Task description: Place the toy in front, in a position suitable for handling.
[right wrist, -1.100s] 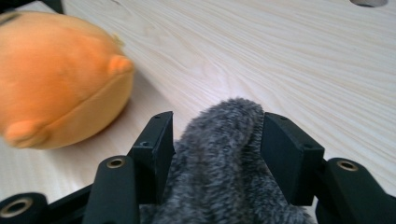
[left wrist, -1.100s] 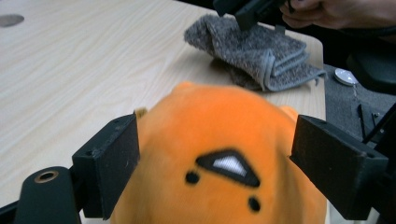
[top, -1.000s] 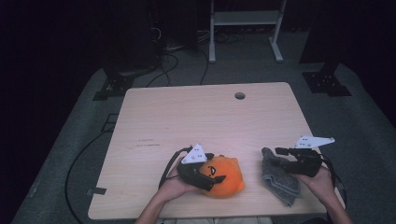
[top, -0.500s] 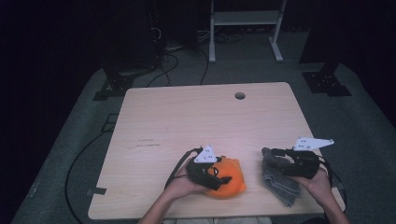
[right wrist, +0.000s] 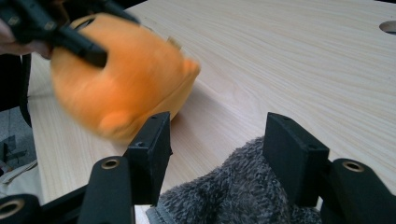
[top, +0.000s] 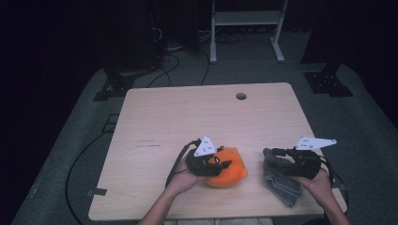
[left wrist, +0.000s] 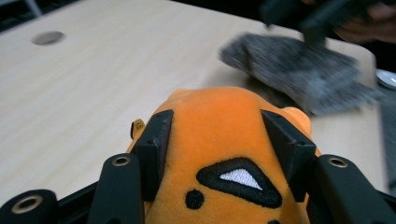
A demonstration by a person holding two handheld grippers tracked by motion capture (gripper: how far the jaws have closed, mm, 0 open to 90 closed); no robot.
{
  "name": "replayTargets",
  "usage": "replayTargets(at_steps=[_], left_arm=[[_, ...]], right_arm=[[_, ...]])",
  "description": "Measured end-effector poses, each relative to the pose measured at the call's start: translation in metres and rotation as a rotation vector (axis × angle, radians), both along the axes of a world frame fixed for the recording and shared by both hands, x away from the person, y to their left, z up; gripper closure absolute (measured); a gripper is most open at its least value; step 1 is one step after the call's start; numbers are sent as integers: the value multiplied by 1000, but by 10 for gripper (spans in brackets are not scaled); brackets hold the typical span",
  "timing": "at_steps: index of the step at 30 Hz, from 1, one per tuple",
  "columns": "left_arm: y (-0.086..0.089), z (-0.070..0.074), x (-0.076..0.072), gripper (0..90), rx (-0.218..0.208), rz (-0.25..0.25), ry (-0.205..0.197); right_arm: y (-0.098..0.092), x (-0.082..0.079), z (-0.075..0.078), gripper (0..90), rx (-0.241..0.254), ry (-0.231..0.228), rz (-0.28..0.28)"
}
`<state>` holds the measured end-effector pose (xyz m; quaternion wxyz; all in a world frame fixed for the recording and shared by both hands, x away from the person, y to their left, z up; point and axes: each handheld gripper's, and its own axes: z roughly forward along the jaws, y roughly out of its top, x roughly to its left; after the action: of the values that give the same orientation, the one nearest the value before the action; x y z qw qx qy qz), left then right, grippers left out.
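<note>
I have the left gripper (top: 220, 165) clamped on the orange plush toy (top: 230, 168), which sits near the front edge of the worktop (top: 187, 117), a little left of centre. Its fingers (left wrist: 154, 140) have just been closing, and in the left gripper view they now press into both flanks of the toy's head, the plush bulging slightly between them. I took it across the widest soft part, just behind the embroidered black-and-white patch, because I judge that the stuffing gives there and the pads get something to bite on rather than sliding off a rounded end. The toy looks blurred in the right gripper view, so it may be shifting under the squeeze; whether it has left the worktop I cannot tell.

My right gripper (top: 274, 156) sits over the grey fleece cloth (top: 281, 183), which lies crumpled at the front right of the worktop, well apart from the toy. Its fingers (right wrist: 152, 149) stand apart on either side of a raised fold of the fleece: the nearer one shows bare wood between it and the pile, while the other sits right at the fold's edge, so I read this hand as released, straddling the cloth rather than pinching it. I keep it low and pointed toward the toy, I think, so the cloth stays put under it and the hand is ready to grip the fold.

The rest of the worktop is bare wood, with a cable hole (top: 241, 96) at the far side.
</note>
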<state>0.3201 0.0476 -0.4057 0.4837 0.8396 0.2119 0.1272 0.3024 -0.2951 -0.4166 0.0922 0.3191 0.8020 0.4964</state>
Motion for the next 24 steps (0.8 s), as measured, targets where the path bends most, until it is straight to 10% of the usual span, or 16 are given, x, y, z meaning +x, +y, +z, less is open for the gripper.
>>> replayTargets(at_steps=[13,24], left_arm=[[-9,5,47,451,7,133,-75],[-8,-13,60,433,25,154,-34]], right_arm=[[-4,6,-1,393,15,0,-38],[-6,8,0,383,15,-7,-55]])
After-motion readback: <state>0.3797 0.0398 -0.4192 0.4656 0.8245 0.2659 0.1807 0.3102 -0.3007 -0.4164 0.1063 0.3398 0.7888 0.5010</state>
